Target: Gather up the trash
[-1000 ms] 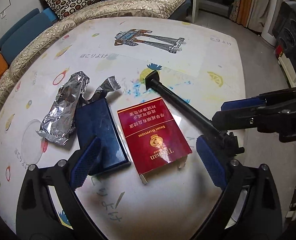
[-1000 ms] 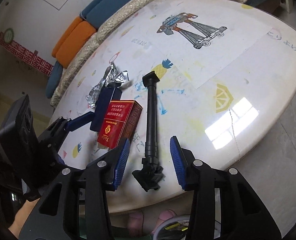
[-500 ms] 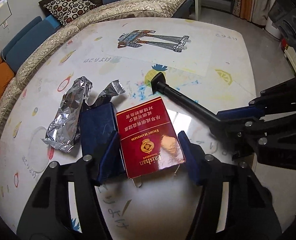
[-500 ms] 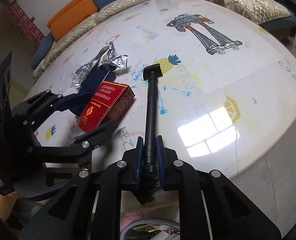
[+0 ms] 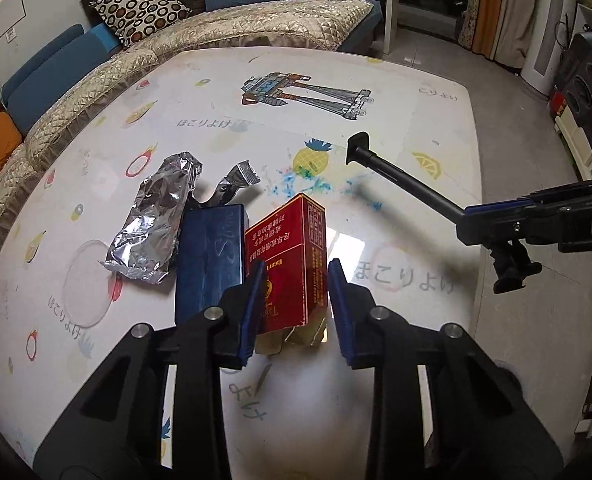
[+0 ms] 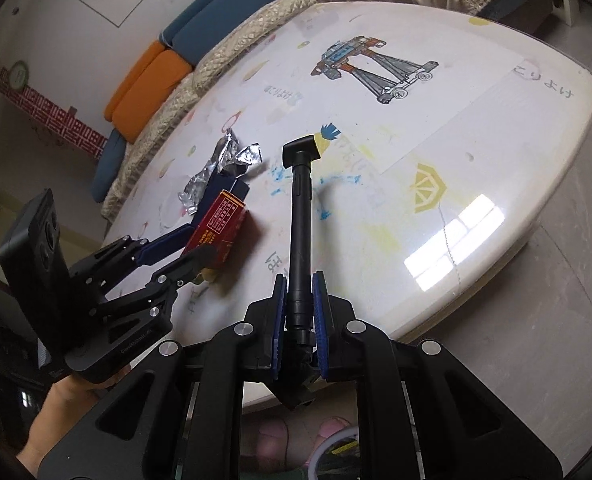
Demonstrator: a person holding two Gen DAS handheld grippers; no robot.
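A red cigarette box (image 5: 286, 256) stands tipped up on its long side between the blue pads of my left gripper (image 5: 296, 276). The jaws are closing and both pads touch its faces. The right wrist view shows the same box (image 6: 220, 224) raised at an angle in the left gripper (image 6: 202, 242). My right gripper (image 6: 299, 280) is shut on the lower end of a black rod (image 6: 300, 208). The rod (image 5: 408, 180) hangs slanted above the table with its flat head farthest from the gripper. A dark blue box (image 5: 210, 256) and a crumpled foil wrapper (image 5: 156, 220) lie left of the red box.
Everything sits on a white table (image 5: 336, 80) printed with fruit and a robot drawing. A quilted sofa (image 5: 256, 28) with cushions runs along its far and left sides. A person's hand (image 6: 68, 396) holds the left gripper. Grey floor lies past the table's right edge.
The left jaws went from wide open to pressing on the red box, which turned from flat onto its side. The right jaws shut on the black rod and raised it off the table.
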